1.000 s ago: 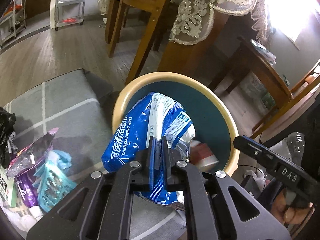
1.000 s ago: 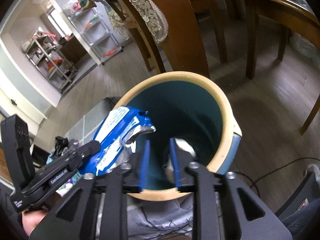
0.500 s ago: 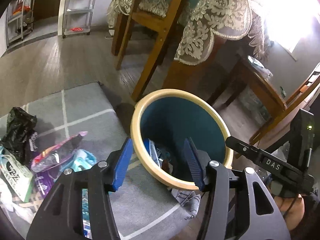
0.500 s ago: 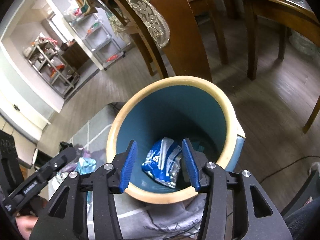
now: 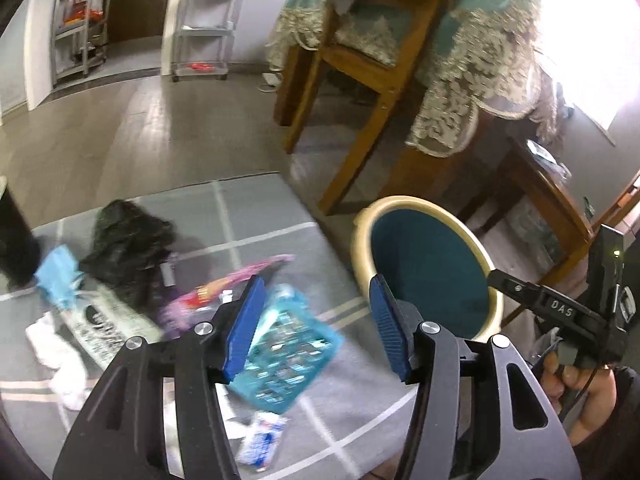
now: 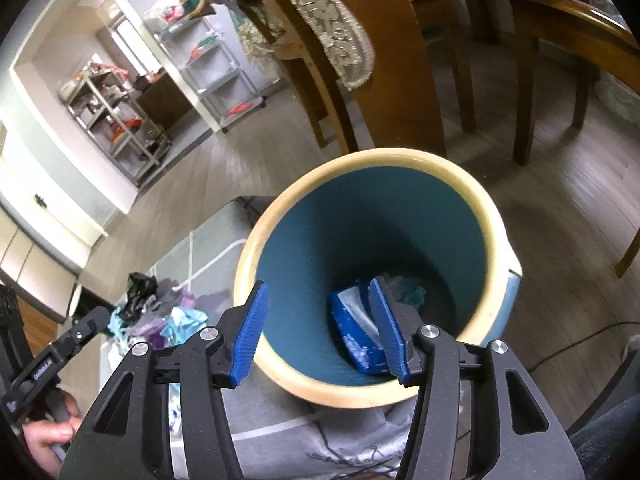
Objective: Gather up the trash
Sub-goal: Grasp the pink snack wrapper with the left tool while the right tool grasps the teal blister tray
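Both grippers, left gripper (image 5: 318,330) and right gripper (image 6: 320,326), are held spread wide, nothing grasped; a blue wipes packet (image 6: 354,330) is seen inside the bin (image 6: 440,168).

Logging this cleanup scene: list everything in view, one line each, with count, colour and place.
bin: one, cream rim, teal inside, on the floor by the rug
wipes pack: one, blue, lying in the bin
rug: one, grey with white lines, left of the bin
teal packet: one, on the rug ahead of the left gripper
black bag: one, crumpled, far side of the rug
pink wrapper: one, beside the black bag
chair: one, wood, behind the bin
shelves: grey metal, at the far wall
left gripper: open, blue pads, above the rug
right gripper: open, blue pads, over the bin
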Tool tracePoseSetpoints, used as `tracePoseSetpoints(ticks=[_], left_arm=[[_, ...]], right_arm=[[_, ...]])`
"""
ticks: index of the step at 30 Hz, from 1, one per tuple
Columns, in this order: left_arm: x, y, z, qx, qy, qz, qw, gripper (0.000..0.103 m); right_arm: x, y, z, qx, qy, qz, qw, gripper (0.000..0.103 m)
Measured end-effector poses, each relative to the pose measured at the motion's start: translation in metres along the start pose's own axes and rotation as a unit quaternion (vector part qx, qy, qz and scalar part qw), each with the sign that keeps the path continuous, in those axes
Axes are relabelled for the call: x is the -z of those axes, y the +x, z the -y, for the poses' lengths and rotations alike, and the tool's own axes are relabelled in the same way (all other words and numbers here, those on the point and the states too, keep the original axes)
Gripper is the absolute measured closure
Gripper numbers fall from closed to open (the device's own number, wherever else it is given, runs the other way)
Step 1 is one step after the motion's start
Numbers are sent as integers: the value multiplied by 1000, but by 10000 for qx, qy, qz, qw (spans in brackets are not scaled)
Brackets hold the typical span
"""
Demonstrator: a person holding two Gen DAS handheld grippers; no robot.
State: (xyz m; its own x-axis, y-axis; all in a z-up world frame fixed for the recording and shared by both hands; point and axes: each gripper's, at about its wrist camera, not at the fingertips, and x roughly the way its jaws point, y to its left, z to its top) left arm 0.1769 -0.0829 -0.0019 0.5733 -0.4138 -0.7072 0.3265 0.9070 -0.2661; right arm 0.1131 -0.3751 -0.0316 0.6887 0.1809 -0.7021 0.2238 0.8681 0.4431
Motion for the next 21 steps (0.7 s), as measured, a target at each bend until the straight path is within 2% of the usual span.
tracePoseSetpoints(ticks=[10,21], left_arm=[[15,-6,-51,-367,-27,-164,9992,49],[18,16,-61,-477,346,-421,9974,49]], right_arm=[[10,10,-29,-281,-367,-206,9987,47],[24,28,-59,-566,-694,-618,9941,44]])
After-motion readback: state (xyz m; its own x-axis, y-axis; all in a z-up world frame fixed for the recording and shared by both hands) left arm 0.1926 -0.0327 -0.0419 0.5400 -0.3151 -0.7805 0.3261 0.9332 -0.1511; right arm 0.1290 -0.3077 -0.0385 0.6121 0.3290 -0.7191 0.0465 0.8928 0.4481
